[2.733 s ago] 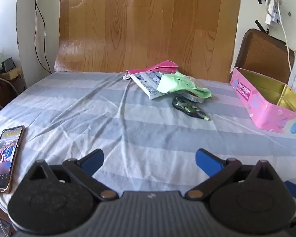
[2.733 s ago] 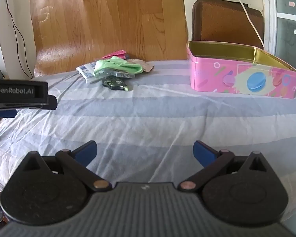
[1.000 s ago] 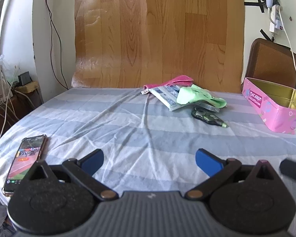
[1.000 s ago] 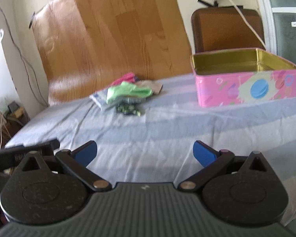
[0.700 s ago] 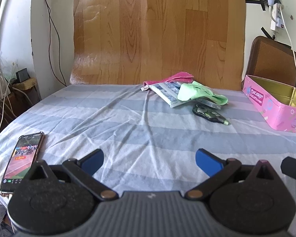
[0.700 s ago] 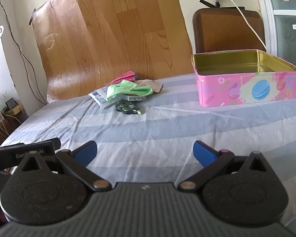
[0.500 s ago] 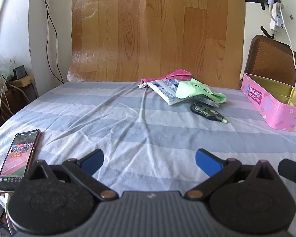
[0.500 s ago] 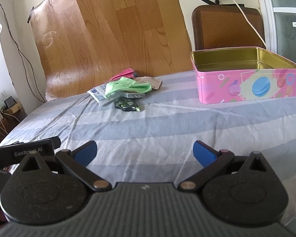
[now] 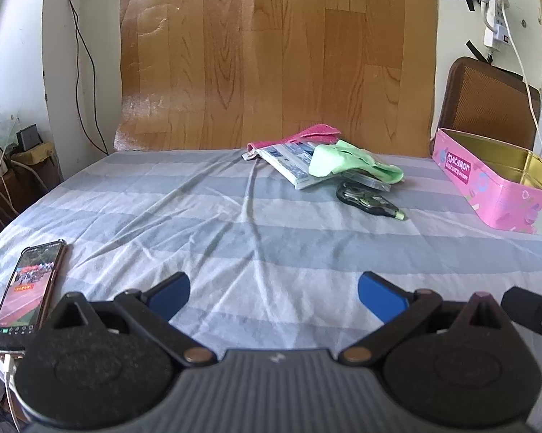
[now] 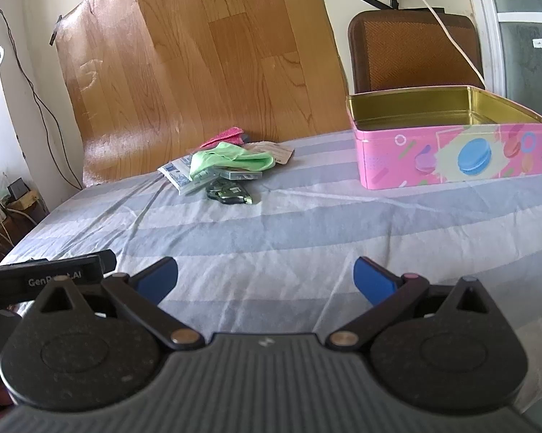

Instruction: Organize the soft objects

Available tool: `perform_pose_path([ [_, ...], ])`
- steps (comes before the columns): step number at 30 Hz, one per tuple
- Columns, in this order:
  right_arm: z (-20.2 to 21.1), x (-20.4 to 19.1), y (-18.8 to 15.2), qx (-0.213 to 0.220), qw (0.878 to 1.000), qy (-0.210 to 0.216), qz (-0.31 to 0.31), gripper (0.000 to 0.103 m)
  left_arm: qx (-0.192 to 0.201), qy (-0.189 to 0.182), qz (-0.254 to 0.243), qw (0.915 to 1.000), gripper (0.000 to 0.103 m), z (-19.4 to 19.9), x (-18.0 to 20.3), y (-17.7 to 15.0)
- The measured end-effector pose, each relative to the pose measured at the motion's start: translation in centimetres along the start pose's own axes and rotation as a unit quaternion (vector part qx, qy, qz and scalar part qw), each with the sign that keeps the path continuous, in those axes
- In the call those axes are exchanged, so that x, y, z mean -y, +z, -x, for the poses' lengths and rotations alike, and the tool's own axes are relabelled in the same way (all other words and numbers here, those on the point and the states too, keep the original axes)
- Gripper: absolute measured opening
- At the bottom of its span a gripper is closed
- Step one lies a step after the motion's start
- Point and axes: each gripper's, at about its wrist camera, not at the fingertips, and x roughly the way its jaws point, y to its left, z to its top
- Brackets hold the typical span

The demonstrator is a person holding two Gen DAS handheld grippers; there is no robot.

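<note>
- While both tools hang low over the near edge of the bed, the left gripper (image 9: 273,290) has its blue-tipped fingers spread wide with nothing between them.
- Same story on the right gripper (image 10: 265,276): tongs apart, only the blue-and-white striped bedsheet (image 9: 234,238) showing in the gap.
- Far across the sheet, by the wood-grain panel (image 9: 278,54) leaning on the wall, sits the little heap to be sorted.
- On top of it, a crumpled light-green soft cloth (image 9: 350,164) drapes over a flat white-and-blue plastic packet (image 9: 289,164).
- Behind them a pink fabric piece (image 9: 307,133) peeks out, touching the packet's far edge.
- Just in front of the heap lies a small dark gadget with a lime-green tip (image 9: 368,200), on the sheet and close to the cloth.
- Over to the right, well apart from the heap, stands an open pink rectangular tin with a gold inside and macaron prints (image 10: 451,151); its interior looks bare as far as the right wrist view shows.
- Behind the tin, a brown chair back (image 10: 411,50).
- At the near left edge of the bed, a smartphone with a lit screen (image 9: 29,288) lies flat, a cable running from its lower end.
</note>
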Motion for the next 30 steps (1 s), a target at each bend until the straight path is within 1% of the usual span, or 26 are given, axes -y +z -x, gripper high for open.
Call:
perform_pose_path([
  [6, 0.08, 0.42, -0.07, 0.001, 1.0, 0.001, -0.007, 0.103, -0.009, -0.007, 0.002, 0.9999, 0.103, -0.11, 0.26, -0.01],
  [15, 0.03, 0.81, -0.16, -0.002, 1.0, 0.006, -0.019, 0.103, 0.002, -0.013, -0.006, 0.9999, 0.103, 0.26, 0.64, -0.13],
  [30, 0.14, 0.46, -0.33, 0.003, 1.0, 0.008, -0.005, 0.103, 0.005, -0.018, 0.001, 0.9998, 0.103, 0.25, 0.23, 0.1],
])
